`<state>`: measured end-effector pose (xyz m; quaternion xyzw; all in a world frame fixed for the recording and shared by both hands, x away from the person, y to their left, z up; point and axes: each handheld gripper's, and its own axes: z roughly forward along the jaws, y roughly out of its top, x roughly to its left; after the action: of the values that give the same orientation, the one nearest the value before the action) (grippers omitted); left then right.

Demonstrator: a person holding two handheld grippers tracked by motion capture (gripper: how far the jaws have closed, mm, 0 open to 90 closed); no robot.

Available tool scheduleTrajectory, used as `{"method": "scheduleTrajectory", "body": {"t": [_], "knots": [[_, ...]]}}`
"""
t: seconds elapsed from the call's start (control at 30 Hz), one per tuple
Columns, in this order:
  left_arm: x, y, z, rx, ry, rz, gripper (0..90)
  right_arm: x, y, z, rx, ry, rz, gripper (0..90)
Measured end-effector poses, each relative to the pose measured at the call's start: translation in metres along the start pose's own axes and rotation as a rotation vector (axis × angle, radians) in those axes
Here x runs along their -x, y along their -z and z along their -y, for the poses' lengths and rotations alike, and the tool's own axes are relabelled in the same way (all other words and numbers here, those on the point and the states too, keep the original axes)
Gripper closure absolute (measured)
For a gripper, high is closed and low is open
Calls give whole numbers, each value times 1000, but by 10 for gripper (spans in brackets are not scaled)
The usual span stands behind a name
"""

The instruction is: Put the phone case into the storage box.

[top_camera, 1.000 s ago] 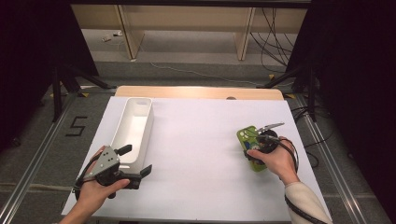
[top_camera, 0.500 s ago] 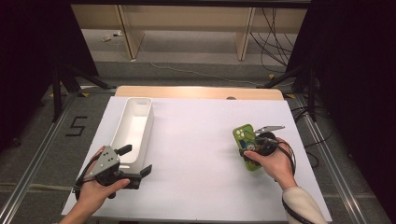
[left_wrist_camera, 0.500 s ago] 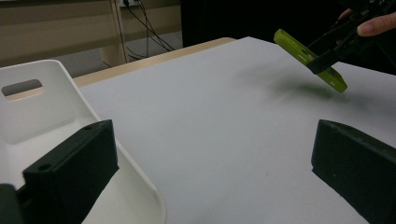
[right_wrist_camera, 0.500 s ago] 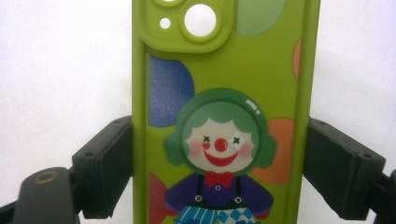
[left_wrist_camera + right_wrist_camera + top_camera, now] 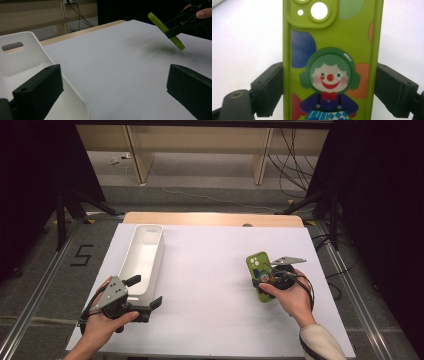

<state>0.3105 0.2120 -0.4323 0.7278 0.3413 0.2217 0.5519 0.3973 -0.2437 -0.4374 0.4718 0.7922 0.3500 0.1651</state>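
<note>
Green phone case (image 5: 260, 275) held off the white surface (image 5: 210, 285) at its right side, clamped across its width between the two jaws of the right claw (image 5: 263, 282), jaws pressed against both long edges. Seen in the right gripper view as a case (image 5: 332, 62) printed with a clown in green headphones, camera cut-out at the far end, so long axis ran straight away from that claw, roughly toward the far edge of the surface in the high view. Shown tilted in the left gripper view (image 5: 166, 31), far end raised, near end lower, a soft shadow beneath it on the surface. Gripped at the lower half, upper half jutting free.

Left claw (image 5: 145, 295) rested at the near left of the surface, jaws spread wide with nothing between them, one jaw just beside the near end of the long white bin (image 5: 142, 257). Bin lay lengthwise, near to far, well apart from the case, with a handle slot in its end wall (image 5: 12, 46). Broad bare stretch of surface between the bin and the case. Wooden strip (image 5: 210, 219) along the far edge of the surface.
</note>
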Motion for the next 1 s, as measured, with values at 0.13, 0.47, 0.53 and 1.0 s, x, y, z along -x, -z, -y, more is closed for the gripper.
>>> {"method": "scheduleTrajectory", "body": {"t": [0.13,0.47,0.53,1.0], "knots": [[0,0,0,0,0,0,2,-4,1,0,9,3,-12,168],[0,0,1,-3,4,-2,4,-16,3,-2,74,16,-44,168],[0,0,1,-3,4,-2,4,-19,3,-2,79,18,-46,168],[-2,-2,-4,-7,-4,-24,11,-32,-1,-4,121,59,-66,168]]}}
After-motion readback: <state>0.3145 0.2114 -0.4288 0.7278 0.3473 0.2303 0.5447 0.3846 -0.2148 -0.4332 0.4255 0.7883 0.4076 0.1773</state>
